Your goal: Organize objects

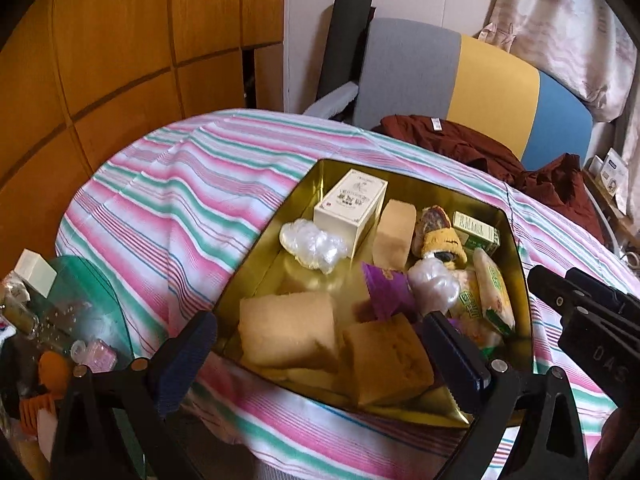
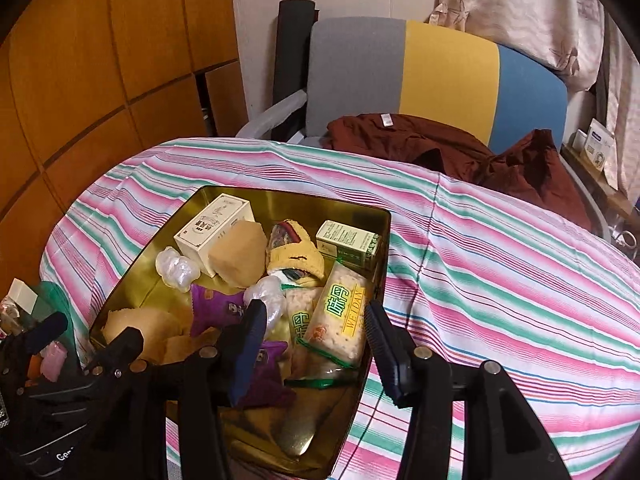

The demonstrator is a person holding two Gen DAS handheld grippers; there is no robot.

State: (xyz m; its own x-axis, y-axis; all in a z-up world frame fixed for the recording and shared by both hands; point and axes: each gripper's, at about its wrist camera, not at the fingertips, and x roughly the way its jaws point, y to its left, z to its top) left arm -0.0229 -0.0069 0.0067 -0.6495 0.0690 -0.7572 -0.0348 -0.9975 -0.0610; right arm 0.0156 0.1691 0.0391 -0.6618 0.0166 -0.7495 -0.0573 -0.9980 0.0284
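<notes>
A gold tin box (image 1: 276, 240) (image 2: 132, 292) sits on the striped cloth, holding a white carton (image 1: 352, 204) (image 2: 214, 228), tan sponges (image 1: 288, 330), crumpled plastic (image 1: 312, 242), purple packets (image 1: 386, 292) (image 2: 216, 304), a yellow knit item (image 2: 294, 258), a green-white box (image 2: 348, 242) and cracker packs (image 2: 340, 324). My left gripper (image 1: 320, 360) is open and empty, above the sponges at the tin's near end. My right gripper (image 2: 316, 344) is open and empty, above the cracker packs and the tin's right rim.
A grey, yellow and blue chair (image 2: 404, 76) with a dark red garment (image 2: 448, 156) stands behind the table. Small clutter and a green glass surface (image 1: 80, 300) lie at the left. Wooden panels (image 1: 120, 40) cover the left wall. The right gripper's body shows in the left wrist view (image 1: 592, 320).
</notes>
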